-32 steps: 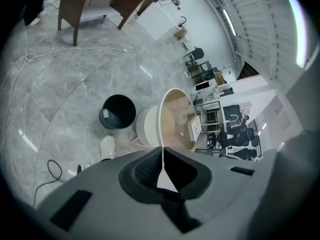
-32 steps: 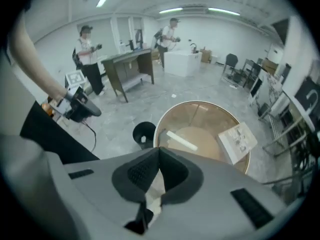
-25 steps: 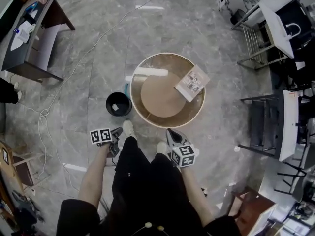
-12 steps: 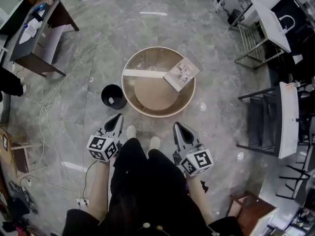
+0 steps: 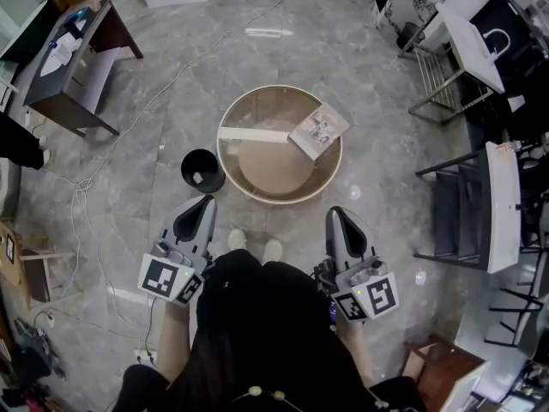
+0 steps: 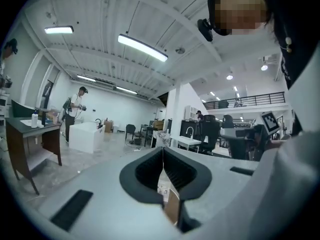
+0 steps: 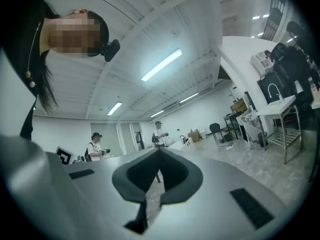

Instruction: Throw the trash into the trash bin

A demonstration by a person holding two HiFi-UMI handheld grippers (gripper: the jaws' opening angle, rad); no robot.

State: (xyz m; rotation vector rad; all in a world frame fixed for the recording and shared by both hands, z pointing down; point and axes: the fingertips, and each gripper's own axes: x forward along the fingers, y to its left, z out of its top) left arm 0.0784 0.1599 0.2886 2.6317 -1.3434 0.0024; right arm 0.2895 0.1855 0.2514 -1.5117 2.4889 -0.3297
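Head view puts the round surface (image 5: 280, 201) ahead of me, with the black bin (image 5: 185, 163) on the floor just beside its near-left edge. A pale scrap (image 5: 200, 178) lies in the bin's bottom, so some trash sits where the task wants it. On the surface a booklet (image 5: 318, 130) rests at the far-right edge, one corner on the rim, and a white strip (image 5: 251, 134) runs from the left edge toward it. Whether those two count as trash I can't settle. The scene fits a job with pieces left to bin, or a finished one where they are meant to stay.

The left claw (image 5: 204, 204) is pressed shut on nothing, and the left gripper view shows its pads (image 6: 176, 173) meeting. The right claw (image 5: 336, 215) is likewise closed and empty. Both point level, short of the near edge, I judge because neither carries anything.

Print on the booklet is too small to read. The only other markings are black-and-white squares on each claw's cube (image 5: 167, 279).
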